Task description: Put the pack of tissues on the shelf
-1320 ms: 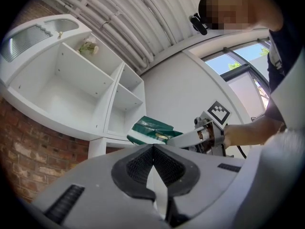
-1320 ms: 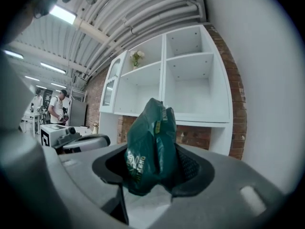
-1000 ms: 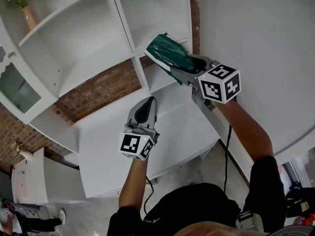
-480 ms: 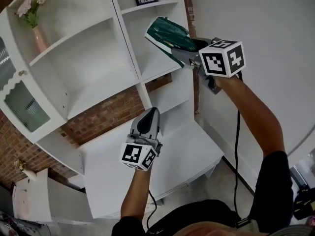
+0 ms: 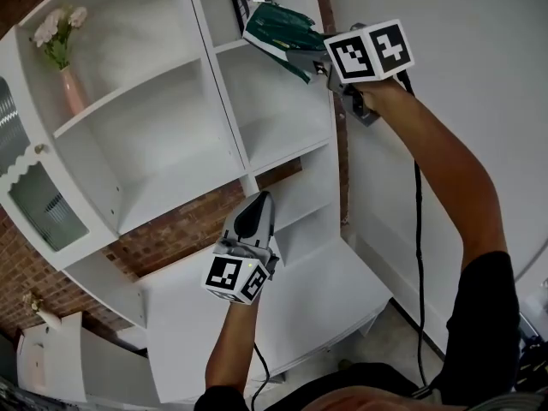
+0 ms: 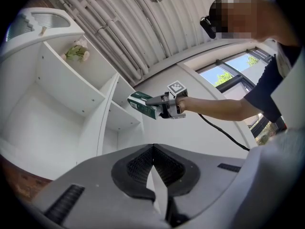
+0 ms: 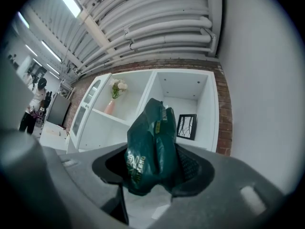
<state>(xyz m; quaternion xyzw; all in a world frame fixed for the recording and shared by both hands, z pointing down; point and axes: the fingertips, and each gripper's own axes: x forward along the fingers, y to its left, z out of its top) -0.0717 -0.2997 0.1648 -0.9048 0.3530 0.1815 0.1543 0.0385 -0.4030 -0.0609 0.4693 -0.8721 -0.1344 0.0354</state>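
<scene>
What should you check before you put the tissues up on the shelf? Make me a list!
1. Grip: the right gripper pinches the pack of tissues firmly: ok.
2. Other hand: the left gripper is shut, empty and low, out of the way: ok.
3. Room: bare space in the top shelf compartment beside the picture frame: ok.
4. Pack resting on the shelf: not ok, it is in the air.
5. Gap between pack and frame: cannot tell, they overlap in the head view.
</scene>
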